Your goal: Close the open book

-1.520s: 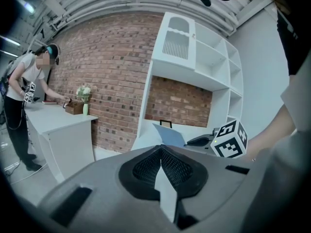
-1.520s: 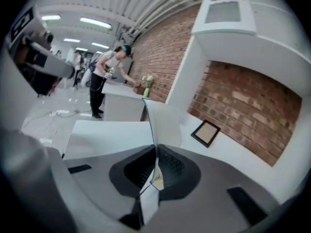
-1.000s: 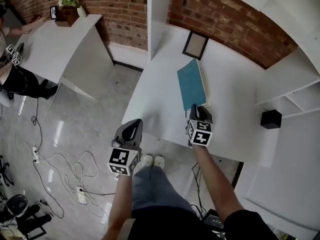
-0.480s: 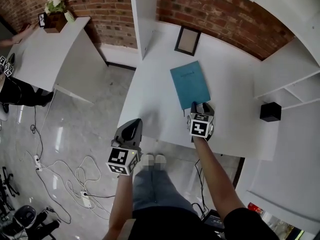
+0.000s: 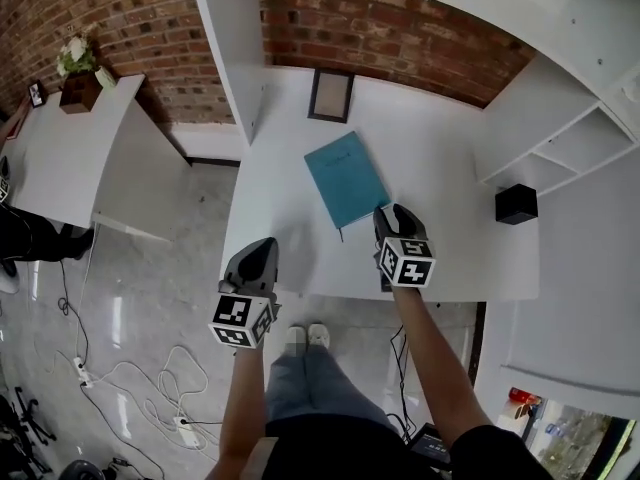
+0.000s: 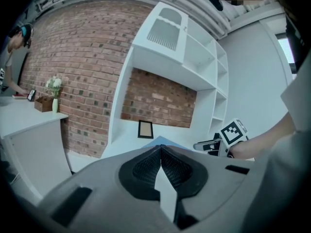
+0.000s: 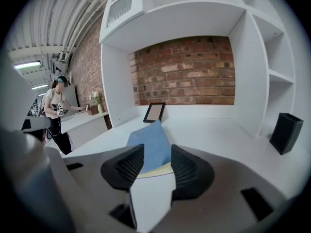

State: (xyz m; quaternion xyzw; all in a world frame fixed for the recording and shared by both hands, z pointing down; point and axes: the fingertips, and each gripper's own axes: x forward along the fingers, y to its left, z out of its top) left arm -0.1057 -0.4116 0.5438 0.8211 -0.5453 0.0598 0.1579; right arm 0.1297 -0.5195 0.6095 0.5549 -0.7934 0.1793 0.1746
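No words, numbers or brand names can be read. The left-hand white plastic cube (image 5: 241, 320), at seven o'clock in the head view, and the right-hand white plastic cube (image 5: 407, 263), at four o'clock, bear black-and-white square code patterns, not letters. Any print on the flat teal book (image 5: 345, 178), at one o'clock, is too small to tell.

Person seen from above: black short-sleeved top (image 5: 335, 450); blue jeans (image 5: 310, 380); white shoes (image 5: 318, 336) beyond the jeans; left tongs (image 5: 264, 246) and right tongs (image 5: 392, 213) grey, with black ribbed pads (image 7: 127, 166); each bears a white cube (image 5: 240, 320) of black square markers.
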